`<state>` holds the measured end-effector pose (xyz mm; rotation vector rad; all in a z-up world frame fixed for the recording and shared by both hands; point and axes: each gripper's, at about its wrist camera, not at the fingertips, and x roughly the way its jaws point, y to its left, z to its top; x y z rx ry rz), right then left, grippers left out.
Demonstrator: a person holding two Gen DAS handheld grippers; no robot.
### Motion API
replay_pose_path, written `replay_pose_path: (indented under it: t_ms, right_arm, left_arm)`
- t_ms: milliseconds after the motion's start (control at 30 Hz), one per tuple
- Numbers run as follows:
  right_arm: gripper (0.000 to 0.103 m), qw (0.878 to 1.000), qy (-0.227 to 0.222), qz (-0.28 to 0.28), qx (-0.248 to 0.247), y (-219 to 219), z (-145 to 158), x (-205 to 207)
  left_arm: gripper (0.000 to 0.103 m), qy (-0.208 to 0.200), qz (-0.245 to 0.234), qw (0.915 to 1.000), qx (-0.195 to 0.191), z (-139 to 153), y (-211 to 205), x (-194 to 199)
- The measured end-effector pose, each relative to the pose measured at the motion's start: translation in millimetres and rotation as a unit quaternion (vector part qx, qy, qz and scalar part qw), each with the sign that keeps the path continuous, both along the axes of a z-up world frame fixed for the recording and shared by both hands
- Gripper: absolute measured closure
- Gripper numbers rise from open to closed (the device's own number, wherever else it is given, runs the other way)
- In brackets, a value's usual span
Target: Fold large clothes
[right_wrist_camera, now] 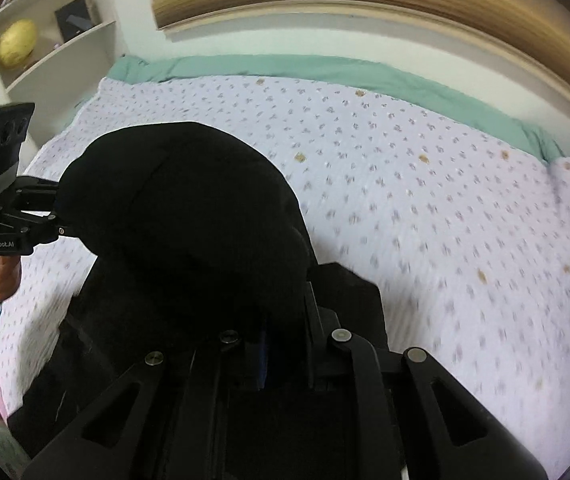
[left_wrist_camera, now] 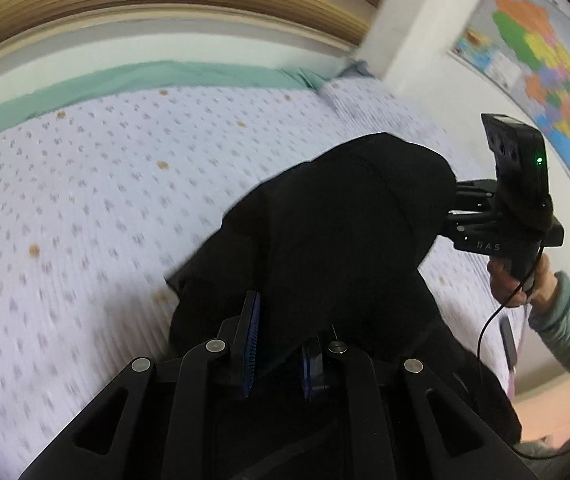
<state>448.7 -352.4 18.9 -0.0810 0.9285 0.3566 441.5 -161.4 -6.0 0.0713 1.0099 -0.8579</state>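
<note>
Black garment (left_wrist_camera: 325, 240) is hanging bunched between both grippers over the bed (left_wrist_camera: 85, 200), hiding most of each jaw. Left gripper (left_wrist_camera: 281, 344) is pinching cloth w/ jaws nearly shut; right gripper (right_wrist_camera: 285, 332) is likewise clamping cloth, its tips buried in the fabric. Frames are blurring at the edges. Shelf (right_wrist_camera: 45, 56), right cam only, is holding a yellow lump (right_wrist_camera: 17, 42) & dark box (right_wrist_camera: 73, 18). Wall map (left_wrist_camera: 541, 80) is showing in left cam only.
</note>
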Motion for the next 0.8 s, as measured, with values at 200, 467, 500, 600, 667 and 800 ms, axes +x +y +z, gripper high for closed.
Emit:
replay_pose_path:
  t_ms: [200, 467, 500, 600, 667, 800]
  right_arm:
    - [0.087, 1.0, 0.03, -0.001, 0.003, 8, -28, -92]
    - [0.082, 0.995, 0.098, -0.022, -0.019, 24, -112, -159]
    - [0.08, 0.994, 0.108, -0.025, -0.021, 23, -119, -163]
    - [0.079, 0.989, 0.143, -0.041, -0.026, 15, -138, -178]
    - [0.079, 0.988, 0.147, -0.052, -0.02, 6, -134, -190]
    - [0.078, 0.987, 0.138, -0.082, 0.012, -16, -94, -198]
  left_arm:
    - [0.086, 0.044, -0.007, 0.9989, 0.012, -24, 10, -83]
    - [0.086, 0.101, 0.026, 0.9924, 0.065, -109, 13, -148]
    - [0.086, 0.107, 0.038, 0.9916, 0.062, -115, 16, -150]
    - [0.086, 0.116, 0.055, 0.9905, 0.049, -106, 27, -154]
    - [0.082, 0.118, 0.058, 0.99, 0.05, -94, 37, -160]
    - [0.075, 0.113, 0.054, 0.9915, 0.034, -63, 61, -174]
